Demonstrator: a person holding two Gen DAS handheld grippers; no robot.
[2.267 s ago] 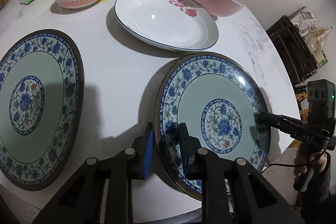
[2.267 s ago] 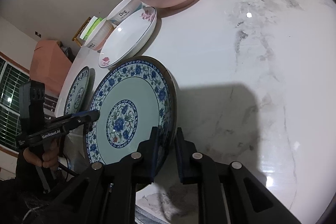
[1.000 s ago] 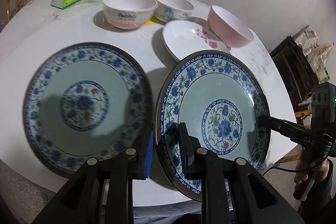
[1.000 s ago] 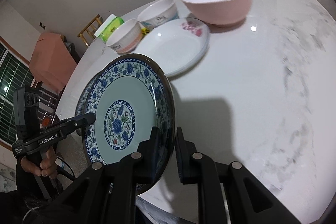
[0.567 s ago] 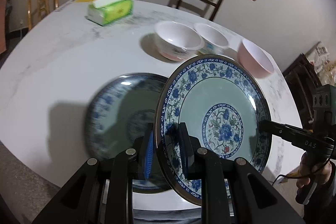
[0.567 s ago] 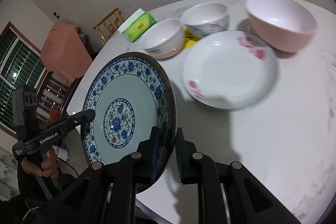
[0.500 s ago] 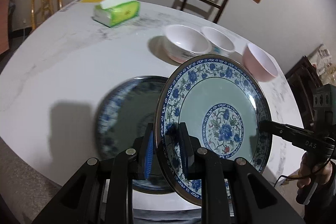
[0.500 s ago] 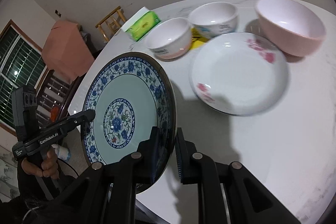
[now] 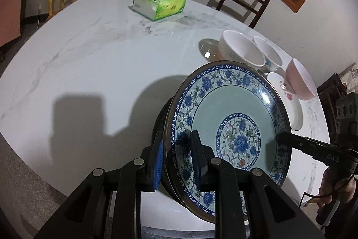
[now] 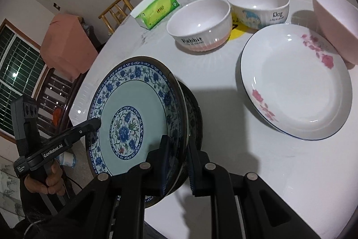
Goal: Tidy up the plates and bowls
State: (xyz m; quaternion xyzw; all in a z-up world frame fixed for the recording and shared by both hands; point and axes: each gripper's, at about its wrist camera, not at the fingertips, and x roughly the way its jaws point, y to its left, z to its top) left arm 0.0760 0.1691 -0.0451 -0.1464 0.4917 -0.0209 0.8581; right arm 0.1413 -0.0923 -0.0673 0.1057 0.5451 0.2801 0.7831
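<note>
Two hand-held grippers carry one item between them: the blue-and-white floral plate (image 9: 230, 129), raised off the table (image 9: 107, 64) and tilted, directly over a second dark-rimmed plate (image 10: 193, 113) of which only an edge shows beneath it. Left hand-held gripper (image 9: 176, 158): pads pinching the plate's near rim, one pad on its face, one behind. Right hand-held gripper (image 10: 176, 162): pressed together on the opposite rim in the same way. Risks, as judged: both holds are narrow pinches on a glazed edge, so the plate could slide out if either hand twists or the two drift apart; lowered at this tilt, its lower rim would likely strike the plate below first and chip or knock it; set down off-centre, the pair would sit askew near the table's edge. Other stock on the table: white plate with pink flowers (image 10: 295, 86); pink bowl (image 10: 335, 21), which seems to rest against that plate's rim; two white bowls, well apart from the lifted plate. Legible writing: "Rabbit" on the nearer bowl (image 10: 199, 24), with a smaller unreadable line under it; "Dog" and "Life is sweet" on the farther bowl (image 10: 259, 6); "GenRobot.AI" on the left tool's arm in the right wrist view; "DAS" on the right tool's arm in the left wrist view. Green tissue pack (image 9: 160, 2): print too small to read.
</note>
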